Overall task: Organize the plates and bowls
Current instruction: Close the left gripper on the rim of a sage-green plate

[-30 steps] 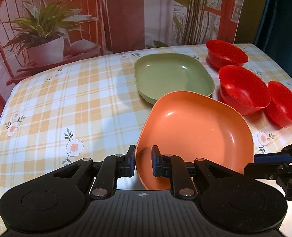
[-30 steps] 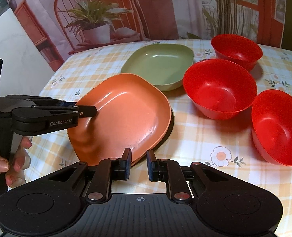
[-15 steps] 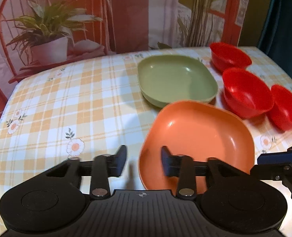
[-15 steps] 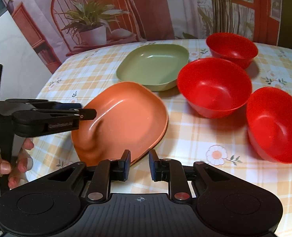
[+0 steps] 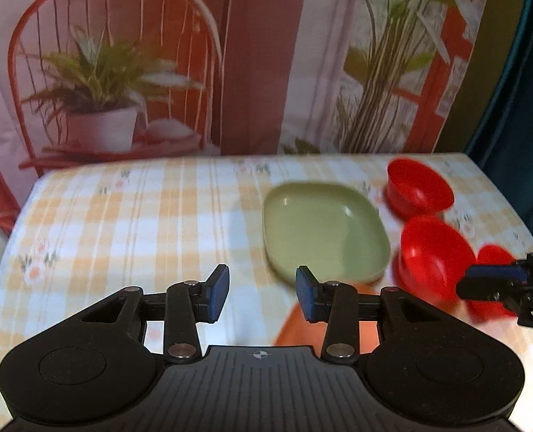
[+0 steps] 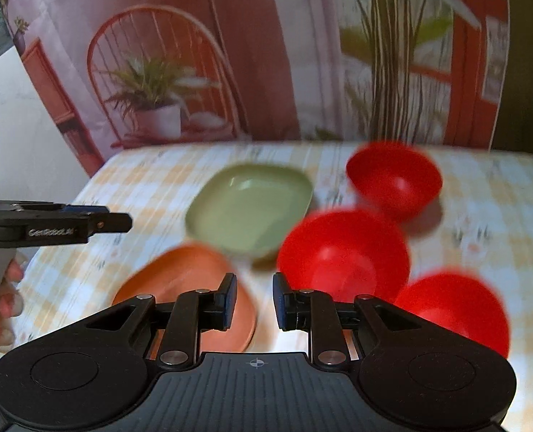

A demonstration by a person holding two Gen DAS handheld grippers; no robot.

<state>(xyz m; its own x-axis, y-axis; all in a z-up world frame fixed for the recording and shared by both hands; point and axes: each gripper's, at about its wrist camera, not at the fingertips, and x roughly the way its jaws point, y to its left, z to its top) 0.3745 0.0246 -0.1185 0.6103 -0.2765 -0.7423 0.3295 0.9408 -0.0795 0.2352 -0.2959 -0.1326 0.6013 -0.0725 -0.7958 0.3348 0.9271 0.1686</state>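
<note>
Plates, green point(image 6: 250, 207) and orange point(image 6: 183, 277), and three red bowls point(image 6: 343, 252) sit empty; both claws gape, holding nothing.

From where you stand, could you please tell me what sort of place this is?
Probably a home-style dining set staged for recording. A table in a checked floral tablecloth carries a green plate, an orange plate and red bowls, and behind it hangs a printed backdrop of a chair and potted plant, not real furniture.

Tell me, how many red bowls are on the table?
3. The far bowl is right of the green plate, the middle bowl is nearer, and the near bowl is rightmost. None seems hidden.
</note>
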